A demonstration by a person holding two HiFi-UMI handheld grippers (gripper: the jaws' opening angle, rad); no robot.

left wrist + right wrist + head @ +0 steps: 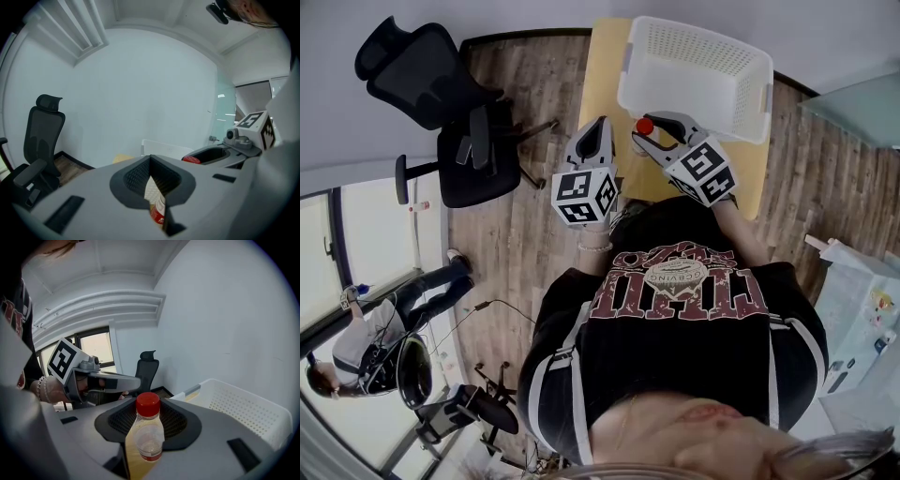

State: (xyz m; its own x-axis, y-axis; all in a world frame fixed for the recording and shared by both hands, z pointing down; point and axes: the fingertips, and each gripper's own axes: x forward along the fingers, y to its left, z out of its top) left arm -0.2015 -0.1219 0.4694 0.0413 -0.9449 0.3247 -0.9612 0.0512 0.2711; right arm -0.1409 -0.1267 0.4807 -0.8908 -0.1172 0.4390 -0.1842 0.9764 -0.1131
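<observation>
Though clear-bodied, a red-capped bottle (146, 434).

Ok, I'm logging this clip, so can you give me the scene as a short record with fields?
Right hand-held gripper: shut on a red-capped bottle
Left hand-held gripper: jaw tips together, nothing clearly held
Basket: white, perforated, on the table close to the bottle
Table: yellow top
Chair: black office chair on the wood floor, left of the table
</observation>
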